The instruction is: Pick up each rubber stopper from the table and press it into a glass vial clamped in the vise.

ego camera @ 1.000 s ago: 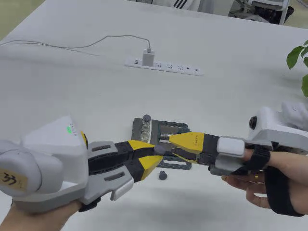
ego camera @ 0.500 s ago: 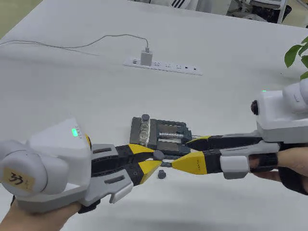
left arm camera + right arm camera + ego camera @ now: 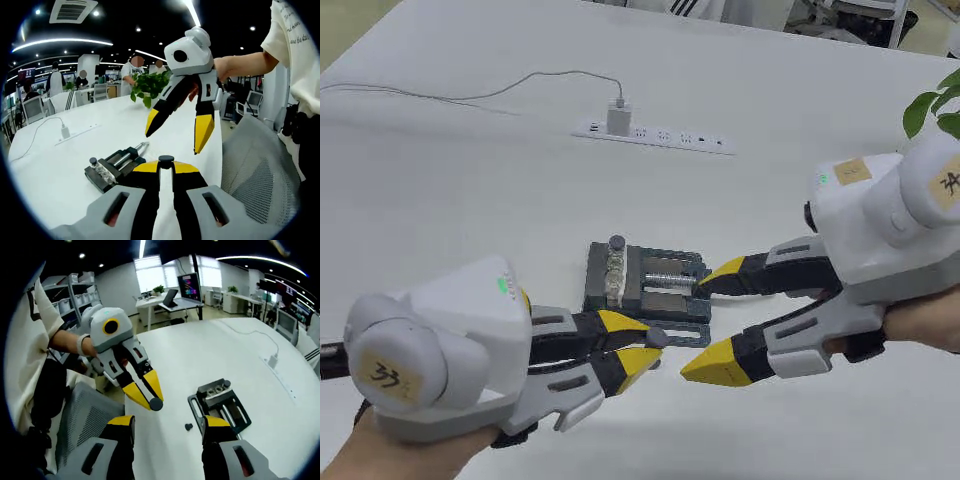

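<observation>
The yellow tips of my left gripper (image 3: 650,344) are drawn almost together on a dark rubber stopper (image 3: 657,337), pinched right at their ends. In the left gripper view it sits between the two tips (image 3: 165,159). In the right gripper view the same stopper (image 3: 156,404) shows at the end of the left gripper's jaws, held up off the table (image 3: 470,200).

My right gripper (image 3: 699,328) is spread wide, with nothing between its jaws. One tip points toward the screw end of the vise (image 3: 650,285) and the other hangs lower, close to the left gripper's tips. I cannot tell whether the upper tip touches the vise.

The vise stands on the white table just beyond both grippers, with glass vials (image 3: 616,275) clamped in a row. The far vial carries a fitted stopper (image 3: 617,243). A loose stopper (image 3: 188,426) lies on the table just beside the vise. Farther back is a power strip (image 3: 660,136) with a white charger (image 3: 618,120) plugged in.
</observation>
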Motion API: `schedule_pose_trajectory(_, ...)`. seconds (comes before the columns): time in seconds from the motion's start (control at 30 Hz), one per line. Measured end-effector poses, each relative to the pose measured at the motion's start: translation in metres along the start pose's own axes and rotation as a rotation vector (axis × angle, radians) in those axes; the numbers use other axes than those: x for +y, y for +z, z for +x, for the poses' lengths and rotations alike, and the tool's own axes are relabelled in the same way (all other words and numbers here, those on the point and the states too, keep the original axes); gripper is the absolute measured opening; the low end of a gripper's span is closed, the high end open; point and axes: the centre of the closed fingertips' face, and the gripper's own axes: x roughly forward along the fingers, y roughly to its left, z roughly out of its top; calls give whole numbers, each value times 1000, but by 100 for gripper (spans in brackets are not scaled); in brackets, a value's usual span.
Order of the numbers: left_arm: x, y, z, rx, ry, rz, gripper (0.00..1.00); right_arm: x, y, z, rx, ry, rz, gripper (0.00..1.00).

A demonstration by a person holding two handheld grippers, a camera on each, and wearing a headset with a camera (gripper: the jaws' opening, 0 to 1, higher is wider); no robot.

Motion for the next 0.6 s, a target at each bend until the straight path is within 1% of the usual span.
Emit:
schedule_pose_trajectory(0.07, -2, -2, 1, 9, -12, 5, 5, 3, 0, 1, 21, 5, -28, 49)
schedule_pose_trajectory(0.13, -4, -4, 2, 23, -23, 21, 5, 5, -2, 2, 58, 21, -77, 45)
schedule_pose_trajectory(0.17, -5, -5, 2, 27, -27, 24, 5, 5, -2, 3, 61, 13, -82, 44)
schedule_pose_trajectory(0.2, -6, -6, 2, 31, -32, 28, 5, 8, -1, 4, 70, 18, -100, 44)
schedule_pose_trajectory(0.4, -10, -9, 4, 46, -50, 45, 5, 20, 1, 12, 93, 61, -119, 33)
schedule_pose_trajectory(0.43, -10, -9, 4, 47, -53, 45, 5, 21, 1, 13, 95, 62, -121, 30)
schedule_pose_trajectory(0.5, -11, -10, 4, 49, -56, 50, 5, 23, 2, 15, 98, 71, -132, 27)
schedule_pose_trajectory(0.6, -13, -11, 5, 55, -63, 59, 5, 27, 1, 17, 104, 89, -126, 22)
